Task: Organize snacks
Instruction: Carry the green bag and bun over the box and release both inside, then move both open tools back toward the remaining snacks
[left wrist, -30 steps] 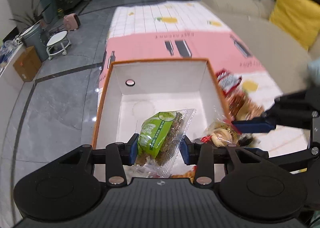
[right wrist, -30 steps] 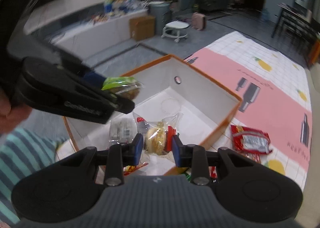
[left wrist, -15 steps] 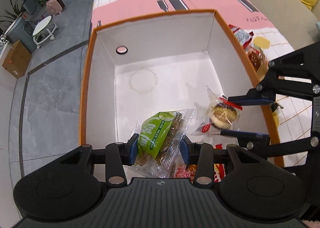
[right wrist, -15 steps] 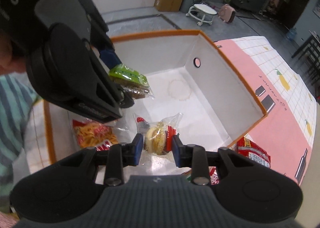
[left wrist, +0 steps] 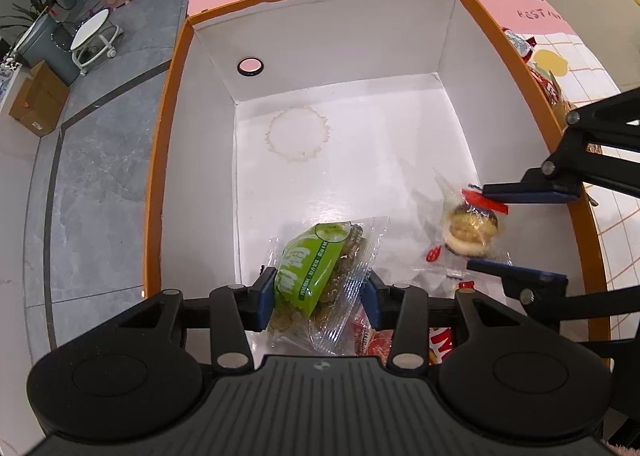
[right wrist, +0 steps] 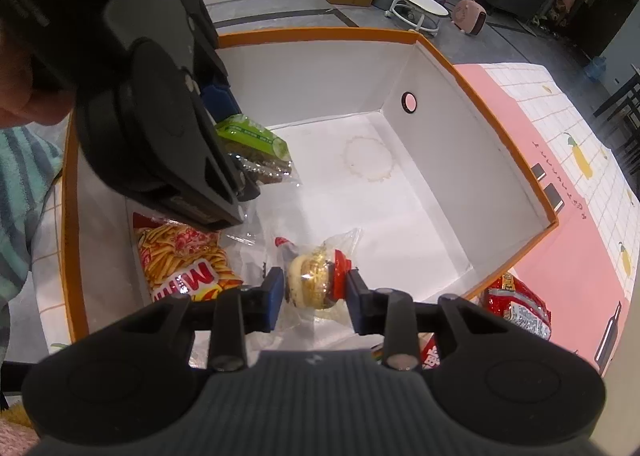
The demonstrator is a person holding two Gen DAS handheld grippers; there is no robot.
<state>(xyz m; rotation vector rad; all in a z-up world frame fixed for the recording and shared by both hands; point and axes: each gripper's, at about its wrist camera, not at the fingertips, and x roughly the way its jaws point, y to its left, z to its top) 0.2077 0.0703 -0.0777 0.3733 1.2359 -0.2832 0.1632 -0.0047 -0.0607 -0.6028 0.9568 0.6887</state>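
Observation:
A white box with an orange rim fills both views. My left gripper reaches down into its near part, pads still pressed on a green snack packet in clear wrap, jaws opening. That packet hangs under the left gripper in the right wrist view. My right gripper holds a clear-wrapped round bun snack low over the box floor, and its jaws are opening too. From the left wrist view, the bun snack sits between the right gripper's fingers.
A red and yellow chips bag lies in the box's near corner. Red snack packets lie outside on the pink and white tablecloth. A striped sleeve is at the left. A stain ring marks the box floor.
Both grippers have sunk from above the rim down into the box and tipped more steeply downward, each still carrying its snack. The right gripper has rolled.

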